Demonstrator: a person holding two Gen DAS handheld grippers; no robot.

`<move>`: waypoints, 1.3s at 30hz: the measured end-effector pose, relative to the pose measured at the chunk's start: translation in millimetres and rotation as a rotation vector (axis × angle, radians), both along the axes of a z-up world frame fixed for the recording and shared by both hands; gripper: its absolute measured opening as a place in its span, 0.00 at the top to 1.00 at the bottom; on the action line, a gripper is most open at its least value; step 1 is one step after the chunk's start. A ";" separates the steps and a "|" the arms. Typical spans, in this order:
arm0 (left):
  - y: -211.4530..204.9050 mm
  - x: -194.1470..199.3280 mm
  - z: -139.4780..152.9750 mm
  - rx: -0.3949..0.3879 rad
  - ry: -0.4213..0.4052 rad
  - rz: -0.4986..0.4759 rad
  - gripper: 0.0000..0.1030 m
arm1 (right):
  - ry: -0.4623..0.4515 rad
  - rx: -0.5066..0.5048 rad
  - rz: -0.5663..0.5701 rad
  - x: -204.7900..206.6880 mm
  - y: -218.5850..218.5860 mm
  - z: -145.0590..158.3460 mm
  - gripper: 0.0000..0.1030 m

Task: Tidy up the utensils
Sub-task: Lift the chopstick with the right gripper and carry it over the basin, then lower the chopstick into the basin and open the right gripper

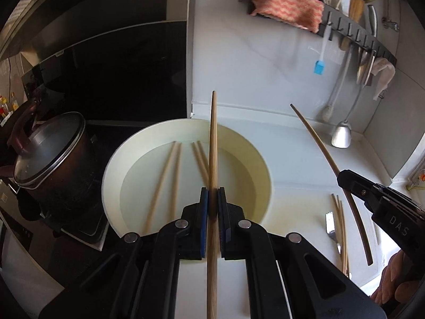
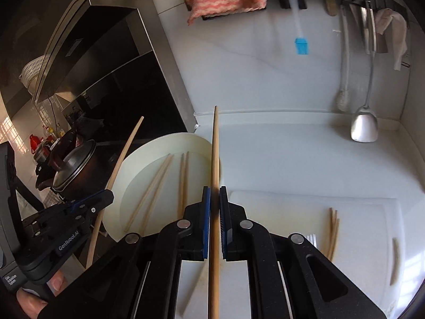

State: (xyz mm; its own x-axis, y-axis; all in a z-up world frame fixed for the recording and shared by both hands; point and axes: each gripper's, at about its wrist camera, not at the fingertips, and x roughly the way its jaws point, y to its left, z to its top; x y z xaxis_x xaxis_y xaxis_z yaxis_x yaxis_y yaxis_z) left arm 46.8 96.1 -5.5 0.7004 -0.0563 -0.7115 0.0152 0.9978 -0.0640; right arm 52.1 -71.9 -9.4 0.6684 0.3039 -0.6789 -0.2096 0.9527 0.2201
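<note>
Left gripper [image 1: 213, 194] clamps one chopstick [image 1: 212, 159], tip at 12 o'clock over the white plate [image 1: 117, 170]. Right gripper [image 2: 214, 194] likewise pinches a second chopstick [image 2: 215, 159] by the plate's 3 o'clock rim. Four chopsticks [image 1: 170, 175] lie inside (two pairs). More loose chopsticks [image 2: 333, 228] at 4 o'clock on the counter [image 2: 292, 154]; lidded pot [image 1: 50, 159] crowds 9 o'clock.

pot: [image 1: 50, 159] dark, glass-lidded, on the hob left of the counter
cloth: [image 1: 285, 6] pink-and-white, draped over the wall rack [image 1: 358, 36]
brush: [image 1: 319, 66] blue head, hanging from rack
hood: [image 2: 87, 45] black, above hob
</note>
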 end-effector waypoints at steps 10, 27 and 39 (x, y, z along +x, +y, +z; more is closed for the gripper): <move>72.1 68.2 -42.0 -0.015 0.150 -0.006 0.93 | 0.119 0.003 0.001 68.2 88.8 -37.5 0.93; 87.7 106.5 -97.5 -0.042 0.293 -0.083 0.93 | 0.337 -0.032 -0.012 112.6 133.2 -101.2 0.94; 85.6 122.4 -109.4 -0.040 0.339 -0.098 0.93 | 0.410 -0.063 -0.022 127.0 133.5 -117.4 0.93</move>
